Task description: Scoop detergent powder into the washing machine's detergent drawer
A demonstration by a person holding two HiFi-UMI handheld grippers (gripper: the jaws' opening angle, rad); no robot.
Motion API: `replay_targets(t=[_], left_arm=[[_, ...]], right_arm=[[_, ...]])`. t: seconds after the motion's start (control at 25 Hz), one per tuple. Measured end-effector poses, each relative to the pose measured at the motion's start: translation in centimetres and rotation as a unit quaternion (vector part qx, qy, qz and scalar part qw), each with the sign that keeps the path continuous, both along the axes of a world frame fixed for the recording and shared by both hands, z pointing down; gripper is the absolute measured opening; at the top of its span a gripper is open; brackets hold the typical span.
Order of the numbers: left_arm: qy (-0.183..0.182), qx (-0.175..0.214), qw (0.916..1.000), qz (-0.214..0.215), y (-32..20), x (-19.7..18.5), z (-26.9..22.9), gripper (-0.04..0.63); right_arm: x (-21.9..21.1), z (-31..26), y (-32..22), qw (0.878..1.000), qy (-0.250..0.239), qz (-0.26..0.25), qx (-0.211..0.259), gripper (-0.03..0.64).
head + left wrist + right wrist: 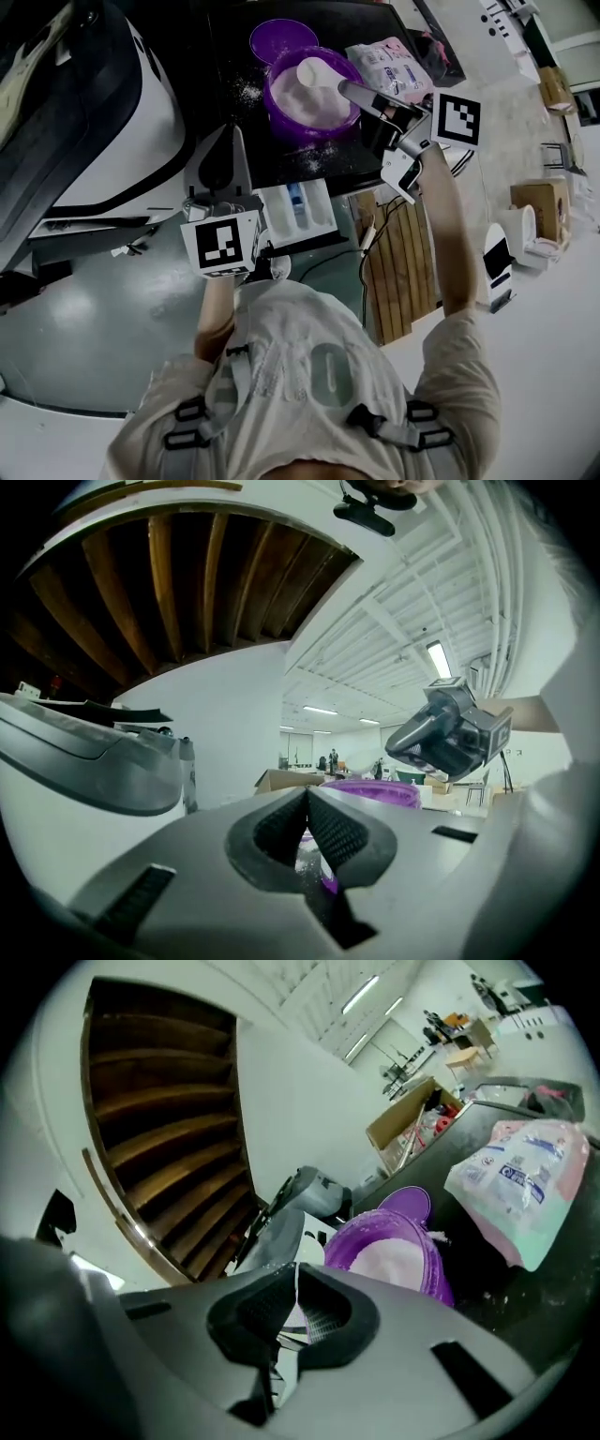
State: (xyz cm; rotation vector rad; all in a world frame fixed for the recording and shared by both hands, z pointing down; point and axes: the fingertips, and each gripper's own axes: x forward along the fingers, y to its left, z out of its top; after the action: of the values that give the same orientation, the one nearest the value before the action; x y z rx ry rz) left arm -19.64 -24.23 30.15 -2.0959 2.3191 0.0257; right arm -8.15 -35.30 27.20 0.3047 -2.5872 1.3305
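Observation:
A purple bowl (302,101) of white detergent powder stands on the dark counter. Over its right rim a white scoop (317,71) sits heaped with powder, and my right gripper (354,92) is shut on its handle. In the right gripper view the thin white handle (292,1309) is pinched between the jaws, with the bowl (398,1258) just beyond. The washing machine's detergent drawer (321,217) is pulled open below the counter. My left gripper (231,133) hovers left of the drawer, shut and empty; in its own view the left gripper (307,797) points toward the bowl (375,792).
The bowl's purple lid (281,37) lies behind it and a detergent bag (389,64) to its right. Spilled powder dots the counter (246,92). The white washing machine (103,131) fills the left. A wooden slatted panel (401,267) stands right of the drawer.

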Motion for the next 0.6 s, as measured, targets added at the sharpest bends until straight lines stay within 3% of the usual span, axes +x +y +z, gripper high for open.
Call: replay_targets(t=[0.16,0.36,0.6], left_arm=[[-0.021,0.019,0.9995,0.015,0.2,1.5,-1.9,0.021],[-0.035,0.022,0.9989,0.022,0.7,2.5,-3.1,0.021],[-0.058,0.015,0.998,0.02,1.7,3.3,-3.3,0.021]], right_arm=[[1.5,-1.3,0.5,0.996,-0.067,0.034,-0.044,0.012],[3.4,-2.0,2.2,0.983,-0.143,0.075,-0.088,0.012],[5.5,-0.2,5.2,0.953,-0.229,0.124,-0.157,0.012]])
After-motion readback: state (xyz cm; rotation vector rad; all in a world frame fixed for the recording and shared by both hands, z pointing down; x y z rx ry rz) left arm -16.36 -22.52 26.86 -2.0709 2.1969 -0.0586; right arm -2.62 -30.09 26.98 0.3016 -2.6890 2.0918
